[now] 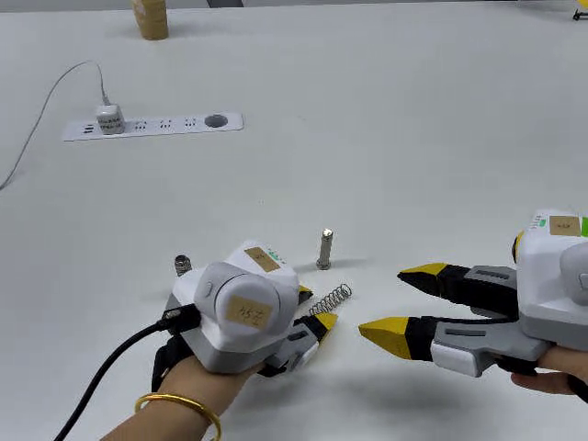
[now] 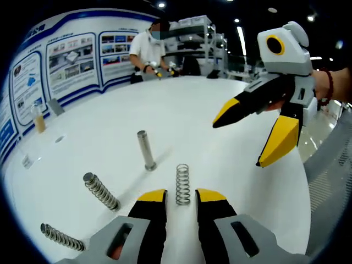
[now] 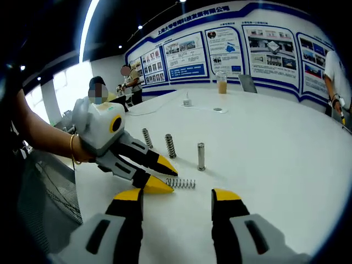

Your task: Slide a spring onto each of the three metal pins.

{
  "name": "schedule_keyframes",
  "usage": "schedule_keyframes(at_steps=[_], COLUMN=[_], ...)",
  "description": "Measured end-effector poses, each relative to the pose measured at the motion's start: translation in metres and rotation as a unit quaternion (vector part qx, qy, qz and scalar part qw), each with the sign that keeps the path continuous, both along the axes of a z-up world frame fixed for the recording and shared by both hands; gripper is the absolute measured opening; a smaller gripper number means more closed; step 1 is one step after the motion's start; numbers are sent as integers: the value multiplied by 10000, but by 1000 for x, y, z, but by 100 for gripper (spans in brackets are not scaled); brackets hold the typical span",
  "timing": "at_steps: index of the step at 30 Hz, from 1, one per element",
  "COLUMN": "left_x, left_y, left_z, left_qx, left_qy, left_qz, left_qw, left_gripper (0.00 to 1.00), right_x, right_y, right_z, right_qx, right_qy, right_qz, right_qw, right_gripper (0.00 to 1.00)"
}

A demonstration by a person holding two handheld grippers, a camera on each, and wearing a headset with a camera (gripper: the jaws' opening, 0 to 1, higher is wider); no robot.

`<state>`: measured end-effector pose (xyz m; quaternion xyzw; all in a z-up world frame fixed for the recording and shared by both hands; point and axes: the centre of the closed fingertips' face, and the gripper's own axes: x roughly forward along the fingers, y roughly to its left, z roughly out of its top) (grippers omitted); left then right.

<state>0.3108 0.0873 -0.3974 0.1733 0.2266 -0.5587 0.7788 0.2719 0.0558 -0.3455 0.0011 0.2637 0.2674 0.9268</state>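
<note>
A bare metal pin (image 1: 325, 248) (image 2: 146, 150) (image 3: 201, 156) stands upright on the white table. A loose spring (image 1: 331, 299) (image 2: 182, 184) (image 3: 181, 183) lies flat just in front of it. My left gripper (image 1: 314, 306) (image 2: 182, 197) (image 3: 172, 180) is open, its yellow tips either side of the spring's near end without squeezing it. Two more pins wearing springs (image 2: 102, 191) (image 2: 60, 237) (image 3: 170, 146) stand to its left; one of them (image 1: 183, 265) shows behind the gripper body. My right gripper (image 1: 386, 301) (image 2: 237, 144) (image 3: 179, 195) hovers open to the right, holding nothing.
A white power strip (image 1: 152, 125) with a plug and cable lies at the far left of the table (image 1: 413, 138). A tan cup (image 1: 150, 18) stands at the back edge. People stand at the table's far end (image 2: 148, 49). The table edge (image 2: 319, 181) runs close on the right.
</note>
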Motion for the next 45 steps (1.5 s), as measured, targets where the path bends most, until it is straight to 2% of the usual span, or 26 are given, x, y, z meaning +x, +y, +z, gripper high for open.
schedule_keyframes(at_steps=[8,11,19,22,25,27,32,34,36,39,40,45], left_x=[-2,0,3,3,4,5,4,4,5,3,3,1], left_y=[0,0,2,6,9,9,11,12,12,14,14,19], left_z=[-3,-4,-4,-3,6,14,26,33,41,48,53,65], left_qx=[58,55,90,104,-56,-186,-330,-427,-592,-696,-799,-1006], left_qy=[-5,14,37,15,71,68,7,-48,-190,-288,-339,-425], left_qz=[-32,23,95,94,220,257,306,316,300,289,276,302], left_qw=[10000,10000,9999,9999,9997,9995,9990,9986,9976,9967,9958,9936], left_gripper=[17,13,10,10,10,10,10,10,10,10,10,10], right_x=[-4,-5,-2,1,3,5,12,15,17,22,23,28], right_y=[-1,-2,-8,-8,-7,-7,-7,-6,-5,-1,0,5], right_z=[-3,-3,3,8,9,12,23,28,33,40,43,51], right_qx=[7,-4,26,141,138,190,410,519,601,774,861,1090], right_qy=[34,38,9,-34,-44,-42,-106,-131,-161,-214,-230,-262], right_qz=[-51,-56,-174,-246,-268,-302,-434,-458,-472,-484,-493,-528], right_qw=[10000,10000,9998,9996,9995,9994,9982,9975,9969,9956,9948,9923], right_gripper=[51,51,51,50,50,50,48,48,48,47,47,46])
